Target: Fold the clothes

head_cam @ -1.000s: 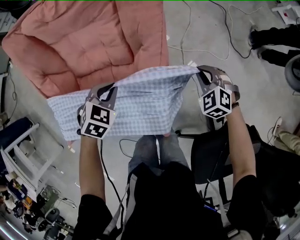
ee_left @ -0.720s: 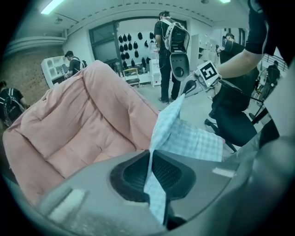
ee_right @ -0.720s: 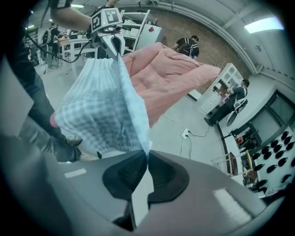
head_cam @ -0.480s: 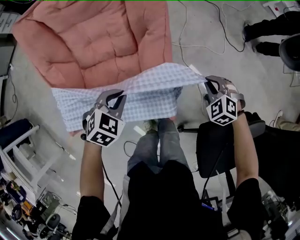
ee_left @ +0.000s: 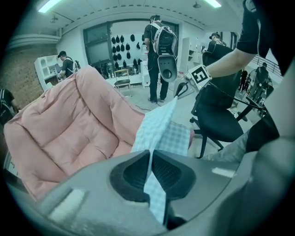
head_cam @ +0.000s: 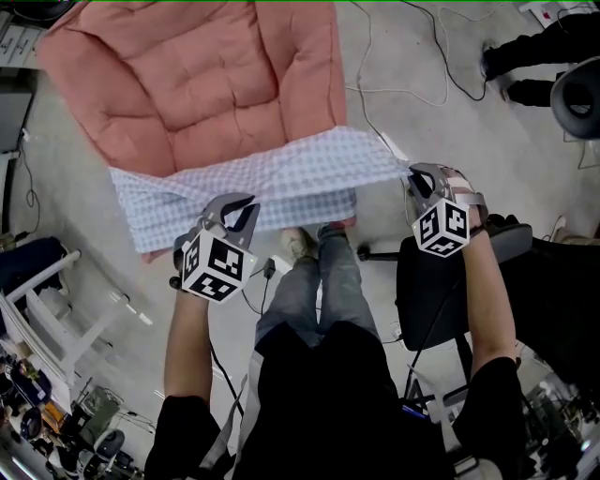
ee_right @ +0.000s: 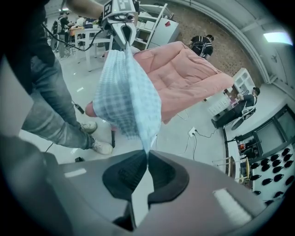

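Observation:
A light blue checked garment (head_cam: 272, 183) hangs stretched between my two grippers, above the near edge of a pink quilted cushion (head_cam: 197, 80). My left gripper (head_cam: 234, 208) is shut on its lower edge, and the cloth runs between the dark pads (ee_left: 133, 173) in the left gripper view. My right gripper (head_cam: 417, 178) is shut on the garment's right corner; that view shows the garment (ee_right: 126, 99) fanning out from the pinched tip toward the left gripper (ee_right: 120, 11). One end of the garment trails past the left gripper to the left.
A black office chair (head_cam: 450, 281) stands under my right arm. Cables (head_cam: 412, 89) lie on the grey floor beyond it. A white rack (head_cam: 47, 309) sits at the lower left. Other people (ee_left: 159, 55) stand in the room behind the cushion.
Both grippers have moved down and toward me with the garment, which now hangs shorter in front of my legs. The cushion shows more fully at the top.

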A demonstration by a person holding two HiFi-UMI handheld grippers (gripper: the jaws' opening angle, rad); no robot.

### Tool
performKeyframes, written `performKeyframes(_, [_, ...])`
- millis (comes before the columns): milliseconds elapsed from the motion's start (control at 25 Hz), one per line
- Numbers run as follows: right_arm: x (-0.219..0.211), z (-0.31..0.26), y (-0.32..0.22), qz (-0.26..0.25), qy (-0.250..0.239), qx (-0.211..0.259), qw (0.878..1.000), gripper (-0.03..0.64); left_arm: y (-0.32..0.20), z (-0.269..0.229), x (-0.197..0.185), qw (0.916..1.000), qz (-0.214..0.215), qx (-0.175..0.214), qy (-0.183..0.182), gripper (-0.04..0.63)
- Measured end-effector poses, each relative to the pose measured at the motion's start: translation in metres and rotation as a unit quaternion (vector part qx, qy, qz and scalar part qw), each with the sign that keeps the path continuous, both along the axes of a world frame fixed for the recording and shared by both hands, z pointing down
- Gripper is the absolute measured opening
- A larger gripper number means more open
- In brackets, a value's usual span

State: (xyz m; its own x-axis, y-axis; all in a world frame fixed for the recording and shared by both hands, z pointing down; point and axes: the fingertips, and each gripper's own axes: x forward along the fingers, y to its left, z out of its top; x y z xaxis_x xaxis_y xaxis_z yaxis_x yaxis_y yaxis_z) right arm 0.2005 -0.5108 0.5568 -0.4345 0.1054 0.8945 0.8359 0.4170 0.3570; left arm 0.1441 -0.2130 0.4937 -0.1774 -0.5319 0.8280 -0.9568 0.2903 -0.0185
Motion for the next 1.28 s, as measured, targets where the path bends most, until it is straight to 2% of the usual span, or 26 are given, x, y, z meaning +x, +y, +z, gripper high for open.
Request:
performKeyframes(360, [0.037,0.044,0.007,-0.059,0.044,0.042,0.996,0.014,0.005,0.03,0.055,0.9989,0.017,-0.015,0.04,0.02])
performKeyframes(720, [0.065,0.099,0.017,-0.086,0.097,0.056,0.99,0.014,0.01,0.078,0.086,0.9977,0.004,-0.02,0.065,0.02])
performKeyframes(880, [0.071,0.118,0.021,-0.074,0.109,0.049,0.99,0.014,0.01,0.093,0.092,0.9972,0.001,-0.017,0.072,0.022])
performKeyframes(960, [0.073,0.121,0.027,-0.064,0.114,0.036,0.991,0.025,0.01,0.099,0.092,0.9972,0.004,-0.02,0.072,0.039])
performKeyframes(1040, [0.076,0.124,0.034,-0.057,0.123,0.025,0.99,0.108,0.01,0.105,0.092,0.9969,0.003,-0.021,0.076,0.065])
performKeyframes(1080, [0.078,0.125,0.037,-0.055,0.127,0.018,0.99,0.123,0.01,0.107,0.092,0.9966,0.002,-0.019,0.08,0.101])
performKeyframes(1280, [0.079,0.112,0.047,-0.033,0.121,-0.009,0.992,0.15,0.011,0.103,0.092,0.9958,-0.013,-0.001,0.091,0.168])
